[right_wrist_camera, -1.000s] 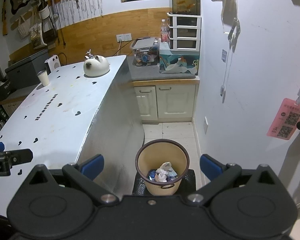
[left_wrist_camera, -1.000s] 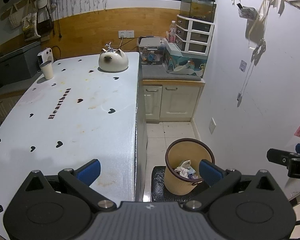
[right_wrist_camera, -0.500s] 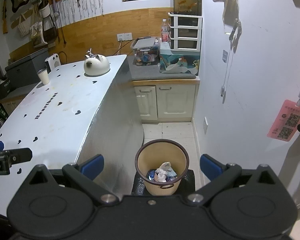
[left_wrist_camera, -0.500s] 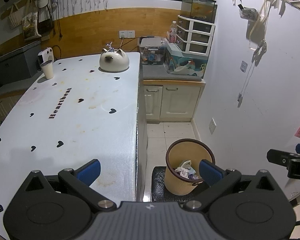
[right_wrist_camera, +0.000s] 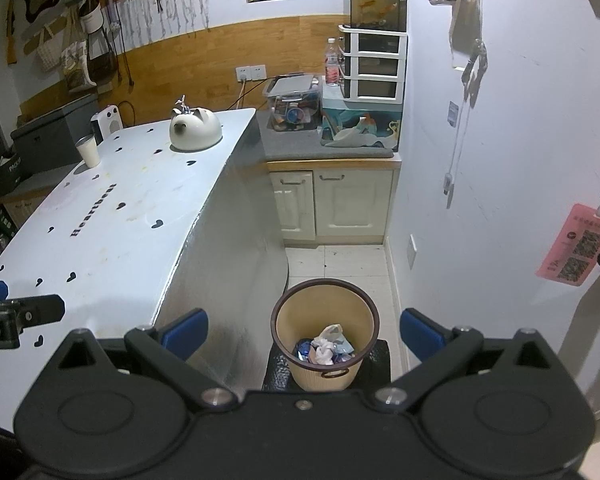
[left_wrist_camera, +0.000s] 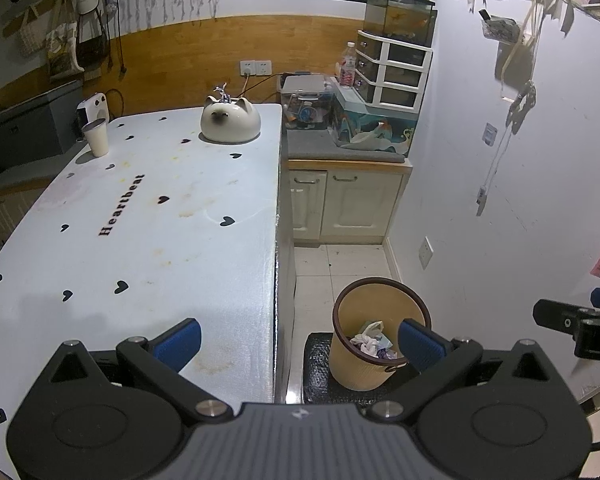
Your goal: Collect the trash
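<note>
A tan waste bin (left_wrist_camera: 374,312) (right_wrist_camera: 324,312) with a dark brown rim stands on a black mat on the floor, beside the white table's right edge. Crumpled paper and wrappers (left_wrist_camera: 370,344) (right_wrist_camera: 326,348) lie in its bottom. My left gripper (left_wrist_camera: 300,342) hovers open over the table's near right corner, nothing between its blue pads. My right gripper (right_wrist_camera: 304,334) is open and empty too, held above the bin. Each gripper's tip shows at the edge of the other's view.
The white table (left_wrist_camera: 140,220) has black hearts, a paper cup (left_wrist_camera: 96,136) and a cat-shaped white pot (left_wrist_camera: 230,124) at its far end. Cream cabinets (right_wrist_camera: 332,204) with cluttered boxes and drawers stand behind the bin. A wall (right_wrist_camera: 500,160) bounds the right.
Almost nothing has changed; both grippers stay open and drift only slightly.
</note>
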Demonstrator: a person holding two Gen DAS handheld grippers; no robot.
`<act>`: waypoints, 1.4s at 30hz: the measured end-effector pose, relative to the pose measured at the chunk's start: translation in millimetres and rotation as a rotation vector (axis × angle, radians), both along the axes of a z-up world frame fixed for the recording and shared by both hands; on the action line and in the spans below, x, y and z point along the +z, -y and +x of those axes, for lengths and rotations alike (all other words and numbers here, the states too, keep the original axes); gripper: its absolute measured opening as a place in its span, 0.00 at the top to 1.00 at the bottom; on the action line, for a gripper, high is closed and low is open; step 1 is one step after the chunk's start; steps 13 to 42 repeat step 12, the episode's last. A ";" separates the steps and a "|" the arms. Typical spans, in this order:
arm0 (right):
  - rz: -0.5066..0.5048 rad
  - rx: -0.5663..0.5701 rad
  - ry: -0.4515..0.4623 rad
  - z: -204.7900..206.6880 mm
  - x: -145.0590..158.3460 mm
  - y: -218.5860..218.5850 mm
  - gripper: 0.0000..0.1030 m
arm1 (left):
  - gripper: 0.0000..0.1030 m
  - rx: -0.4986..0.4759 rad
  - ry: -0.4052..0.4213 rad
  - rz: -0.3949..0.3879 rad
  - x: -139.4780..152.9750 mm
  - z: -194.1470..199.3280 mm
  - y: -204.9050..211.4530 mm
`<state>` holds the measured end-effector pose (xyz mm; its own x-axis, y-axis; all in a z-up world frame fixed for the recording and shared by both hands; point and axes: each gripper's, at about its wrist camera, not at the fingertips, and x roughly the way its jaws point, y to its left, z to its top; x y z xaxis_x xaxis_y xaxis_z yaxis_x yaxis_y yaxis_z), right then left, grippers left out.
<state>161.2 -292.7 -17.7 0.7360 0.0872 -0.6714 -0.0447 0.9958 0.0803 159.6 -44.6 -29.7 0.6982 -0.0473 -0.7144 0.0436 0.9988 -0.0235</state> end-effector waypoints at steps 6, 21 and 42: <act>-0.002 0.003 -0.002 1.7 -1.1 -1.2 0.00 | 0.00 0.002 -0.001 0.000 -0.2 0.7 -0.7; -0.001 0.003 -0.003 1.8 -0.8 -1.6 0.00 | 0.00 0.006 -0.002 0.001 -0.2 0.8 -1.6; -0.001 0.003 -0.003 1.8 -0.8 -1.6 0.00 | 0.00 0.006 -0.002 0.001 -0.2 0.8 -1.6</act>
